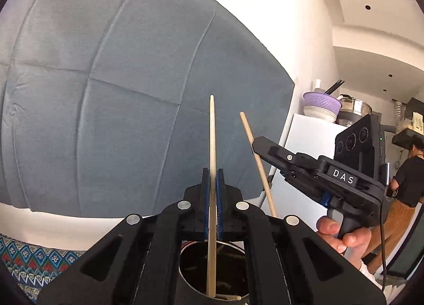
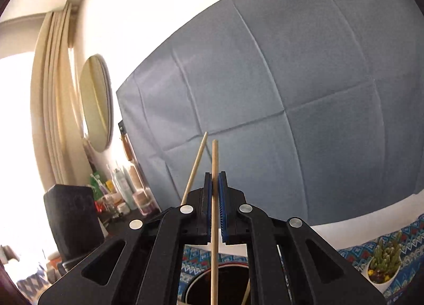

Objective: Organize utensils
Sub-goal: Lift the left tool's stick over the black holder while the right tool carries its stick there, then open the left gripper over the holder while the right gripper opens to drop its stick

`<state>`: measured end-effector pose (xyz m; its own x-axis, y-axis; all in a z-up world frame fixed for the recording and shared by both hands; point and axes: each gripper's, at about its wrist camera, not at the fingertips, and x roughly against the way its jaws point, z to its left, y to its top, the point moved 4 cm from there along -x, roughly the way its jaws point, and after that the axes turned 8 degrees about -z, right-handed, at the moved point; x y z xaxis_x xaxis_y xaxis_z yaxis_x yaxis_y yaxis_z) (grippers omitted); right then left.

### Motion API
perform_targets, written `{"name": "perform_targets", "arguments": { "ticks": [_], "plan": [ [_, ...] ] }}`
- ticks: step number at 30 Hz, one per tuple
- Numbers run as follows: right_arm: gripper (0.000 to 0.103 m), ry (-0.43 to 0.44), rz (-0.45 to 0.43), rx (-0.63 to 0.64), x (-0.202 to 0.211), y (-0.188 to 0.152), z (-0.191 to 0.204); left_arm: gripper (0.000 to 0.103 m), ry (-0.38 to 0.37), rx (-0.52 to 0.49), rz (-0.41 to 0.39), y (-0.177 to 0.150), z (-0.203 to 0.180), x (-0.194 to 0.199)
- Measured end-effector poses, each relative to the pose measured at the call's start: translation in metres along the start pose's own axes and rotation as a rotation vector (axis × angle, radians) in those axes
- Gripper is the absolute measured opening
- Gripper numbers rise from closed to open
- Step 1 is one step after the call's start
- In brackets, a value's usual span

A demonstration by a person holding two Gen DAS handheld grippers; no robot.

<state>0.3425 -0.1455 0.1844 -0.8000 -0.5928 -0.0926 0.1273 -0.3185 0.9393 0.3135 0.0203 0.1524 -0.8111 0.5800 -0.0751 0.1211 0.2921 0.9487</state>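
Chopsticks upright, one pinched in my left gripper [image 1: 212,185], one [image 2: 215,172] in my right gripper [image 2: 215,185], lower ends aimed into the holder cup [image 1: 212,273].

Two pale wooden chopsticks are up in the air, one in each tool. The left chopstick [image 1: 212,172] stands nearly upright, its tapered tip on top, its lower end dipping into the dark round holder [image 1: 212,273] below. The right chopstick [image 2: 214,212] is also close to vertical, blunt end up, running down into that holder [image 2: 217,286]. More sticks lie inside the holder.
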Motion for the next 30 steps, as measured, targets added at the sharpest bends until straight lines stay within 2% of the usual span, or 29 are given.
{"name": "perform_targets", "arguments": {
  "ticks": [4,7,11,14,20,26,30],
  "plan": [
    [0.005,0.107,-0.12,-0.053,-0.004,-0.003,-0.005,0.005,-0.037,0.026,-0.047,-0.012,0.004,-0.006],
    [0.005,0.113,-0.169,-0.032,-0.007,-0.007,-0.005,0.005,-0.06,0.034,-0.094,-0.022,0.007,-0.004],
    [0.005,0.1,-0.182,-0.002,-0.01,-0.016,-0.007,0.005,-0.073,0.048,-0.132,-0.033,0.012,-0.003],
    [0.005,0.062,-0.163,0.029,-0.011,-0.024,-0.013,0.005,-0.062,0.05,-0.118,-0.04,0.018,-0.006],
    [0.005,0.001,-0.07,0.058,-0.012,-0.041,-0.025,0.005,-0.049,0.02,-0.069,-0.046,0.017,-0.006],
    [0.005,-0.028,0.006,0.107,0.006,-0.051,-0.026,0.005,-0.022,-0.019,-0.02,-0.051,0.013,0.007],
    [0.005,-0.031,0.095,0.15,0.019,-0.063,-0.021,0.005,0.011,-0.072,0.02,-0.055,0.004,0.017]
  ]
}}
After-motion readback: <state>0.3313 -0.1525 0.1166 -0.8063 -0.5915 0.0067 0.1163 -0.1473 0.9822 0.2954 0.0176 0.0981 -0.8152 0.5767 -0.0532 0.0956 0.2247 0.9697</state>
